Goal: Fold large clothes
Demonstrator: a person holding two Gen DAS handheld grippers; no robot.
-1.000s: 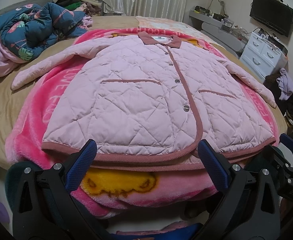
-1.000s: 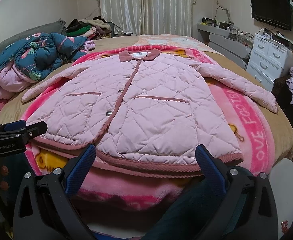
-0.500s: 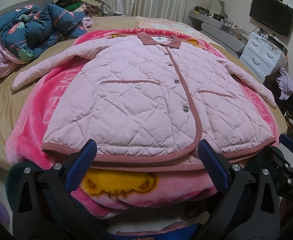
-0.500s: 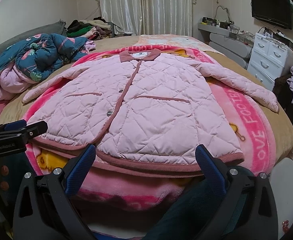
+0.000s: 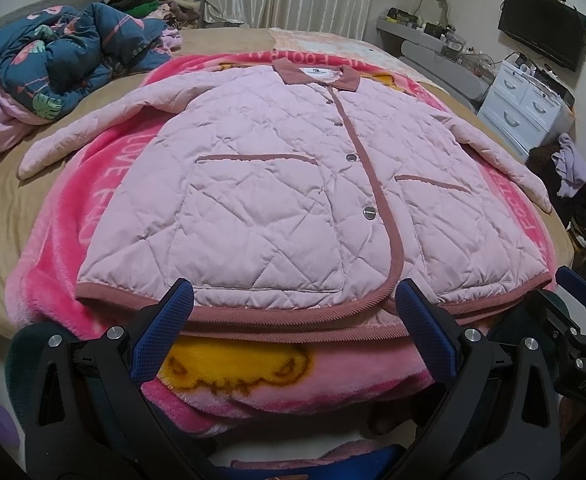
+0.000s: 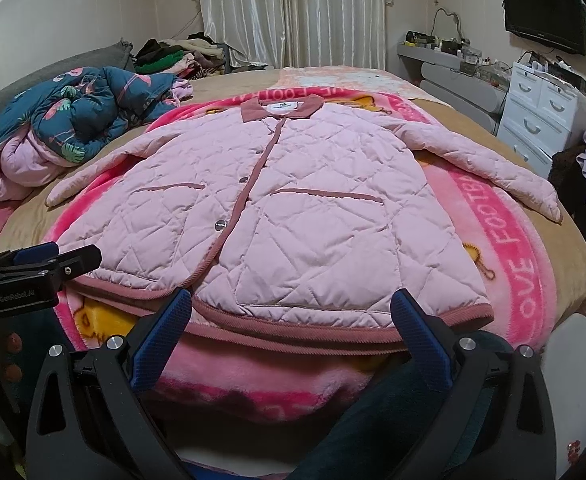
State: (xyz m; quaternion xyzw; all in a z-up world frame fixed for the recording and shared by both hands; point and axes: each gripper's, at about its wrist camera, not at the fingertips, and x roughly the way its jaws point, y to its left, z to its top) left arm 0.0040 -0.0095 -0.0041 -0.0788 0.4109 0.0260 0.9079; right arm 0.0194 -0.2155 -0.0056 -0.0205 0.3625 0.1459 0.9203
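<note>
A pale pink quilted jacket (image 5: pixel 277 184) lies flat, buttoned, on a bright pink fleece blanket (image 6: pixel 525 264). Left tongs (image 5: pixel 293 312) and right tongs (image 6: pixel 291 312) gape apart at its hem, holding nothing.

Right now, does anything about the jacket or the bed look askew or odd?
Nothing stands out. The pink quilted jacket lies flat, buttoned and face up on the pink blanket, sleeves spread. Both sets of jaws are open near the hem.

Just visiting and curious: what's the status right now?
Left gripper open, right gripper open, both empty at hem. Pink jacket flat, buttoned, sleeves spread, unfolded. Nothing on it.
</note>
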